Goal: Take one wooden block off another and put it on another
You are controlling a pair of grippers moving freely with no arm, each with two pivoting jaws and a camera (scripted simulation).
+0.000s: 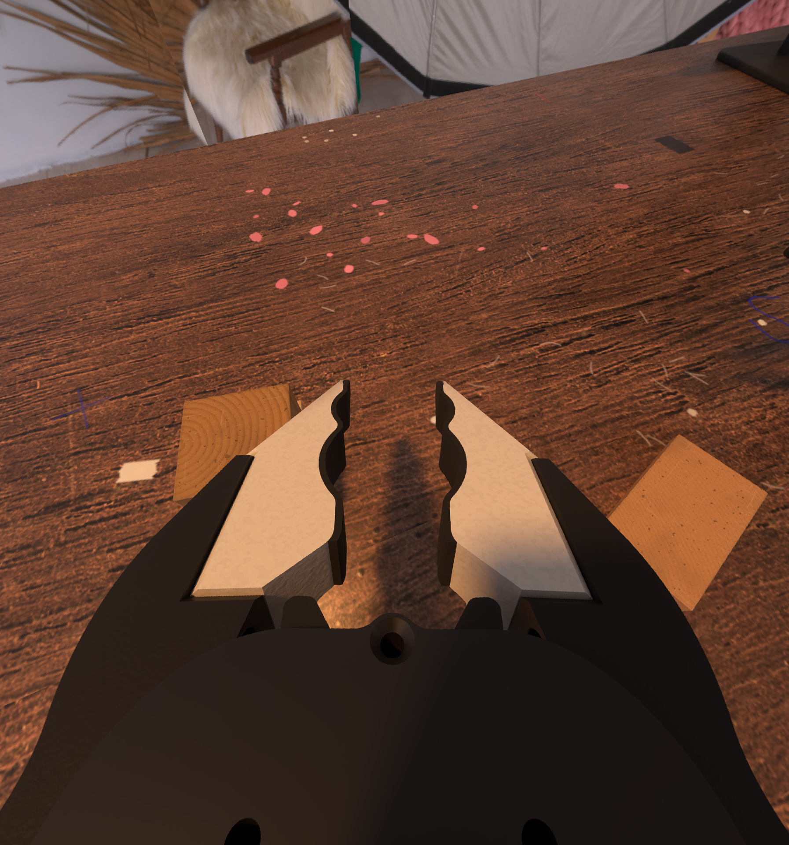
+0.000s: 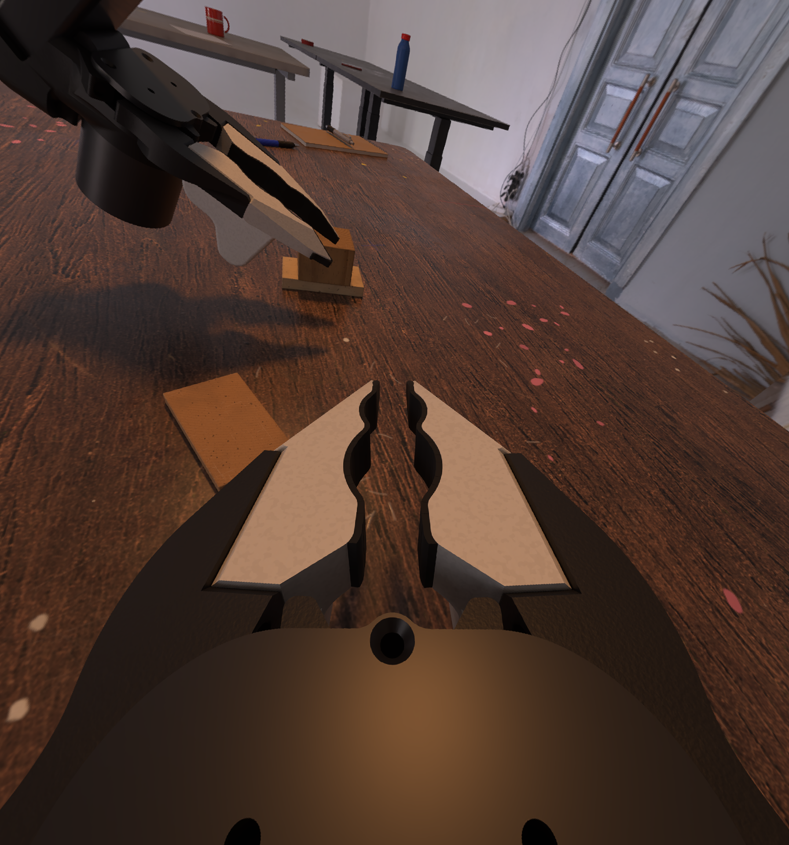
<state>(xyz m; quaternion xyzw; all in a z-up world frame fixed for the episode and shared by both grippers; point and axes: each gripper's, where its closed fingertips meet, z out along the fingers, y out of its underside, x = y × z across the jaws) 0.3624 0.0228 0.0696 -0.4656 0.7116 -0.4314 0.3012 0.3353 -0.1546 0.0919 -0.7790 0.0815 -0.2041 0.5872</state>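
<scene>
A small wooden cube (image 2: 337,270) stands on a thin flat wooden block (image 2: 353,287) on the brown table (image 2: 474,256). In the left wrist view the cube (image 1: 228,434) is partly hidden behind my left finger. A second flat wooden block (image 2: 221,425) lies alone on the table, and it also shows in the left wrist view (image 1: 685,516). My left gripper (image 1: 392,388) is open and empty; the cube is outside its jaws, to their left. From the right wrist view the left gripper (image 2: 330,251) hovers at the cube's top. My right gripper (image 2: 392,386) is empty, its jaws a narrow gap apart, just right of the lone flat block.
A clipboard (image 2: 333,139) and a pen (image 2: 276,144) lie at the table's far end. A black stand (image 1: 772,64) sits at one corner. Beyond the table stand a fur-covered chair (image 1: 269,77) and two desks with a red mug (image 2: 216,20) and a blue bottle (image 2: 400,61).
</scene>
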